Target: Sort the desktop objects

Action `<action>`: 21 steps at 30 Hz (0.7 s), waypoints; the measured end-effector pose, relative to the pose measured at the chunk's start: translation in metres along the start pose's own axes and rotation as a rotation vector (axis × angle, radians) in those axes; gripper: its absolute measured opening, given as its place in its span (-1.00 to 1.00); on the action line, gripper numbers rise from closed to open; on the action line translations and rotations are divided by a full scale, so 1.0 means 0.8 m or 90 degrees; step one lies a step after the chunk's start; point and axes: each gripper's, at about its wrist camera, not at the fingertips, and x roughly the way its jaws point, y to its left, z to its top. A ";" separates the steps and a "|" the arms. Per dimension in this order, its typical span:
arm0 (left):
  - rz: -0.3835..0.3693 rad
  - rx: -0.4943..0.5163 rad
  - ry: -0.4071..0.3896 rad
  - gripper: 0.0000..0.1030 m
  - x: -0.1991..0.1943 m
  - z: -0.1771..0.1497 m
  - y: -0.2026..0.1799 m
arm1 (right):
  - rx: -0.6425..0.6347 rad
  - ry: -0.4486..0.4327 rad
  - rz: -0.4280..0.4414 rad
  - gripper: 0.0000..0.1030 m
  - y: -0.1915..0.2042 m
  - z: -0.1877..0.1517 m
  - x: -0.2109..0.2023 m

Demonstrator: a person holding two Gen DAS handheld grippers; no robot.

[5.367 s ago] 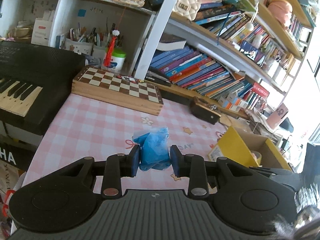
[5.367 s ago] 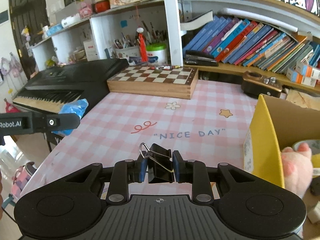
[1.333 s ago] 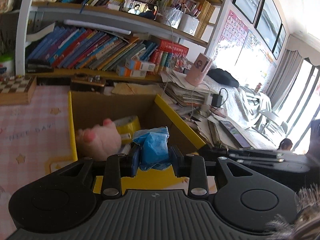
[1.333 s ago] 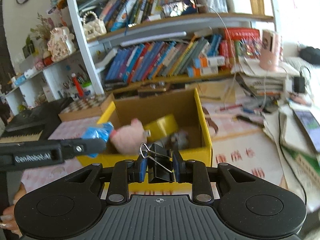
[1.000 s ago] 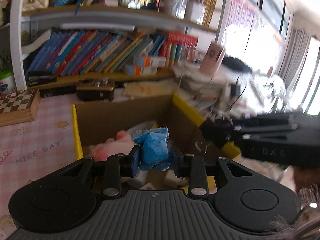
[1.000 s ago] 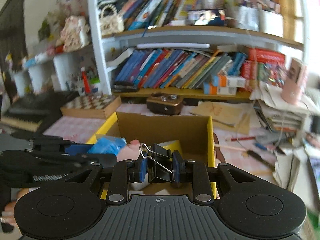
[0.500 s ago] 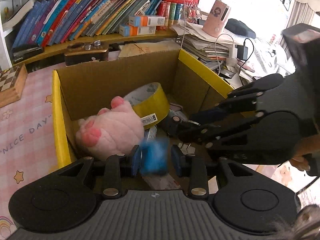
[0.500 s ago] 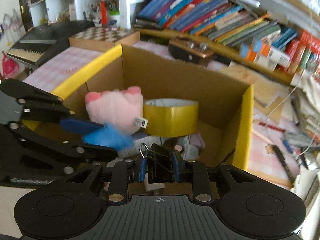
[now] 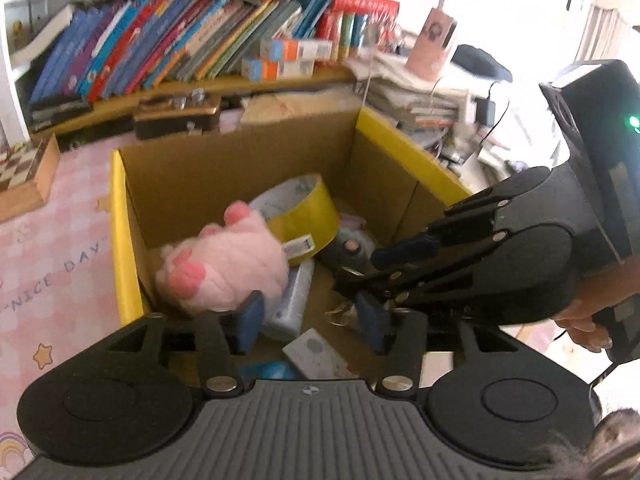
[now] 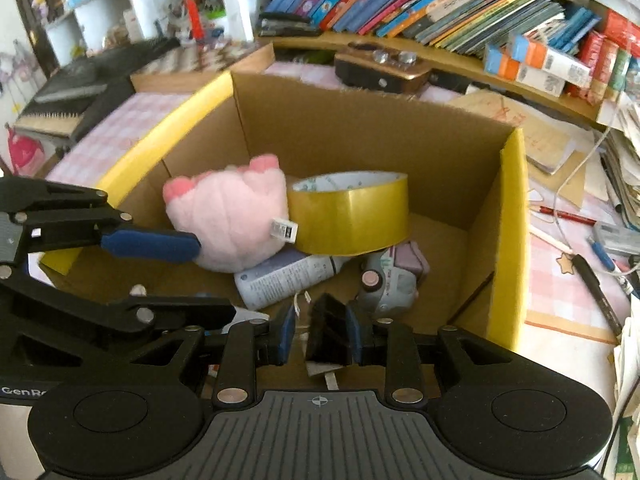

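Both grippers were held over the open cardboard box [image 10: 360, 136], angled down into it, their fingers converging from opposite sides.

Left gripper [image 9: 310, 318]: poised above the near left part of the box, jaws spread wide and holding nothing. Its left pad lay just beside the pink plush toy [image 9: 228, 264]; whether they touched could not be told. A blue bag [image 9: 266, 370] lay on the box floor directly beneath this gripper, only partly visible past its body.

Right gripper [image 10: 318, 330]: lowered into the near right part of the box, jaws parted. A black binder clip [image 10: 328, 330] sat in the gap, against the right pad and apart from the left pad; whether it was resting on the box floor could not be told. The person's right hand [image 9: 588, 324] gripped the handle outside the box, on its right.

Box contents: the plush toy lay against the left wall; a roll of yellow tape [image 10: 348, 212] leaned beside it toward the back wall; a white tube [image 10: 288, 278] lay under both; a grey toy car [image 10: 390, 276] sat right of the tube. A small white card [image 9: 316, 352] lay near the front wall.

The box stood on a pink checked tablecloth [image 9: 52, 256].
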 end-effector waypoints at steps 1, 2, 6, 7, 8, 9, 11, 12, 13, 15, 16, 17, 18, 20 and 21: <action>-0.001 -0.005 -0.011 0.19 -0.005 0.000 0.000 | 0.010 -0.010 -0.003 -0.42 -0.001 0.000 -0.007; 0.003 -0.013 -0.022 0.51 -0.011 0.000 -0.001 | 0.021 -0.022 -0.005 -0.38 -0.002 -0.001 -0.015; 0.028 -0.033 -0.063 0.94 -0.036 -0.006 0.000 | 0.071 -0.083 -0.001 0.02 -0.006 -0.008 -0.050; 0.033 -0.042 -0.071 0.94 -0.043 -0.008 0.000 | 0.071 -0.097 -0.005 0.03 -0.004 -0.010 -0.057; 0.039 -0.046 -0.080 0.95 -0.050 -0.009 -0.001 | 0.070 -0.109 -0.010 0.03 -0.002 -0.012 -0.063; 0.047 -0.051 -0.090 0.97 -0.057 -0.011 -0.001 | 0.071 -0.122 -0.017 0.06 0.001 -0.014 -0.070; 0.080 -0.062 -0.119 1.00 -0.075 -0.016 -0.003 | 0.092 -0.147 -0.038 0.34 0.004 -0.019 -0.082; 0.105 -0.071 -0.137 1.00 -0.085 -0.019 -0.004 | 0.109 -0.167 -0.049 0.36 0.006 -0.023 -0.090; 0.121 -0.079 -0.153 1.00 -0.093 -0.021 -0.003 | 0.121 -0.184 -0.054 0.36 0.008 -0.027 -0.097; 0.142 -0.107 -0.185 1.00 -0.113 -0.028 -0.002 | 0.140 -0.217 -0.066 0.38 0.014 -0.036 -0.111; 0.146 -0.119 -0.199 1.00 -0.122 -0.031 -0.001 | 0.145 -0.231 -0.073 0.42 0.018 -0.040 -0.118; 0.148 -0.130 -0.211 1.00 -0.132 -0.035 -0.001 | 0.148 -0.247 -0.080 0.46 0.024 -0.045 -0.125; 0.150 -0.138 -0.223 1.00 -0.141 -0.039 0.000 | 0.149 -0.259 -0.085 0.46 0.029 -0.049 -0.131; 0.157 -0.147 -0.242 1.00 -0.159 -0.050 0.001 | 0.146 -0.276 -0.093 0.48 0.039 -0.056 -0.140; 0.160 -0.150 -0.249 1.00 -0.168 -0.055 0.001 | 0.142 -0.286 -0.099 0.49 0.046 -0.061 -0.144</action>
